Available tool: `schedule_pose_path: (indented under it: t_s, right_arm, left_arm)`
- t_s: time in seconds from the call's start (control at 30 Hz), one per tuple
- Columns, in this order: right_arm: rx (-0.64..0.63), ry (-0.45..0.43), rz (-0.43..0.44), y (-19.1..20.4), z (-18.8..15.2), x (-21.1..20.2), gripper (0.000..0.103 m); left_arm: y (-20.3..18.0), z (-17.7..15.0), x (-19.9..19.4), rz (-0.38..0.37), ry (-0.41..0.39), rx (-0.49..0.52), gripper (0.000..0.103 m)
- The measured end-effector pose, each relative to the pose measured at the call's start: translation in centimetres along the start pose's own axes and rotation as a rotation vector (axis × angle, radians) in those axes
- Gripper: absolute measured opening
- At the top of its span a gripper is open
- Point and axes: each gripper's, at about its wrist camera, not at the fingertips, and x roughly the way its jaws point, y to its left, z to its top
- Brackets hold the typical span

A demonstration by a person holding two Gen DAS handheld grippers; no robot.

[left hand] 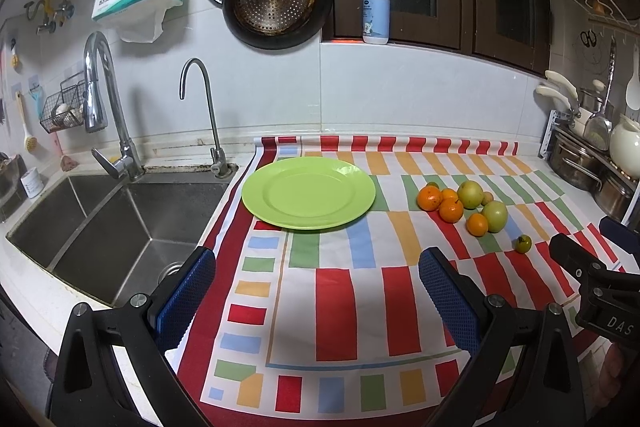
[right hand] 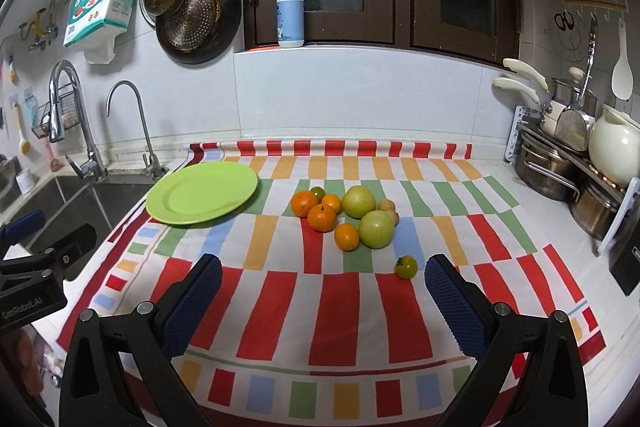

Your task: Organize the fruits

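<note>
An empty lime-green plate [left hand: 308,197] [right hand: 202,192] lies on a striped cloth beside the sink. To its right sits a heap of fruit: several oranges [right hand: 322,217] [left hand: 451,209], two yellow-green round fruits [right hand: 376,229] [left hand: 494,215] and small tan ones [right hand: 386,205]. One small green tomato [right hand: 406,267] [left hand: 523,243] lies apart, nearer me. My left gripper [left hand: 316,275] hovers open over the cloth in front of the plate. My right gripper [right hand: 322,281] hovers open in front of the fruit, with the tomato just inside its right finger [right hand: 452,299]. Neither holds anything.
A steel sink [left hand: 116,227] with two taps drops off left of the cloth. Pots and a white teapot [right hand: 614,151] stand on a rack at the right. Pans hang on the tiled wall, and a pump bottle [right hand: 290,13] stands on the window sill.
</note>
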Motion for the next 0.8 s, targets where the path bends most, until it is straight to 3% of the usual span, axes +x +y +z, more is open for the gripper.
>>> schedule_pose_path:
  t_s: [0.5,0.8]
  right_arm:
    - [-0.004,0.006,0.001,0.3,0.2,0.2,0.102]
    - [0.022,0.026,-0.017,-0.5,0.5,1.7,0.102]
  left_arm:
    - [-0.3,0.2,1.0,-0.017,0.017,0.010,0.103]
    - [-2.2,1.1,2.7,-0.114,0.012,0.093,0.101]
